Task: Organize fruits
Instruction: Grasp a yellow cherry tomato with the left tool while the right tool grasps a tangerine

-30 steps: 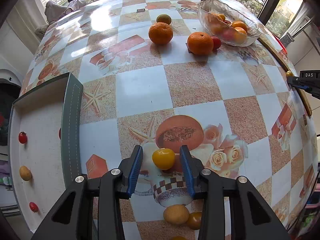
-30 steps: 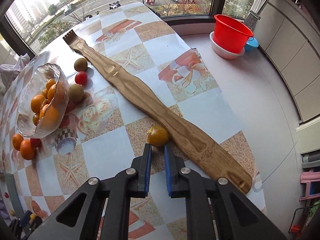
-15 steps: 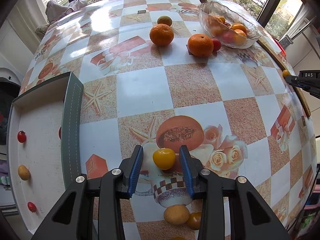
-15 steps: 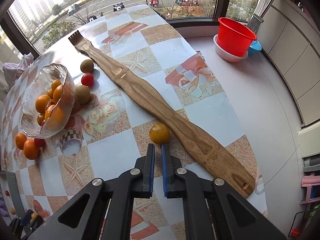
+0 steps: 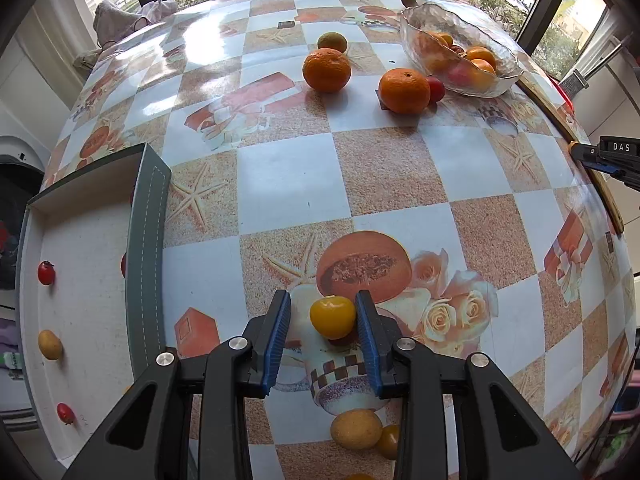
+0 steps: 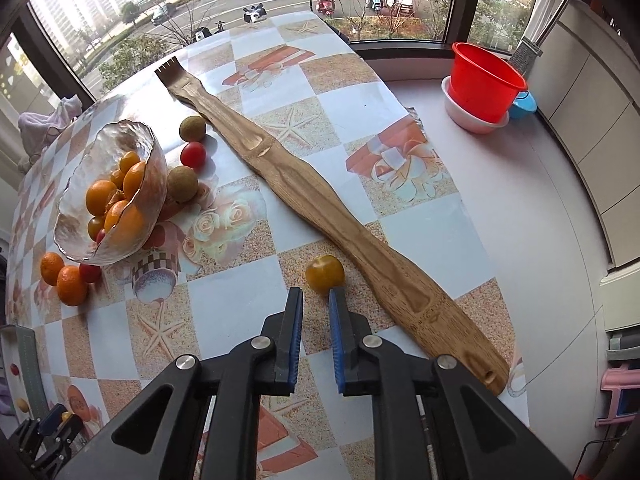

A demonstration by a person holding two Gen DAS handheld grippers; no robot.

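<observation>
The left gripper (image 5: 323, 312) points steeply down at the table (image 5: 288, 168), its jaws narrowed around a yellow fruit (image 5: 333, 317). The right blue pad touches the fruit's side; a small gap shows at the left pad, so it is not yet pinched and the fruit rests on the cloth. Just below it, at 6 o'clock, lie a tan fruit (image 5: 356, 429) and a small orange one (image 5: 388, 441), touching. At 9 o'clock a tray (image 5: 148, 240) holds two red tomatoes (image 5: 45, 273) and a yellowish fruit (image 5: 50, 345), well apart. Toward 12 o'clock sit two oranges (image 5: 327, 70), a greenish fruit (image 5: 332, 41) behind them, and at 1 o'clock a glass bowl (image 5: 496, 84) of citrus with a red tomato (image 5: 435, 89) just beside it. The right gripper (image 6: 316, 300) has its jaws opening, a narrow gap between the pads and nothing in it. A second yellow fruit (image 6: 325, 273) lies just past the fingertips at 12 o'clock, near the right fingertip (image 6: 335, 296), on the cloth beside a long wooden scratcher (image 6: 320, 204) that runs from 11 o'clock to 4 o'clock. In this view the bowl (image 6: 156, 168) stands at 10 o'clock with two brown fruits (image 6: 182, 184) and a tomato (image 6: 193, 155) next to it. A red bucket (image 6: 484, 84) sits on the sill at 2 o'clock.
</observation>
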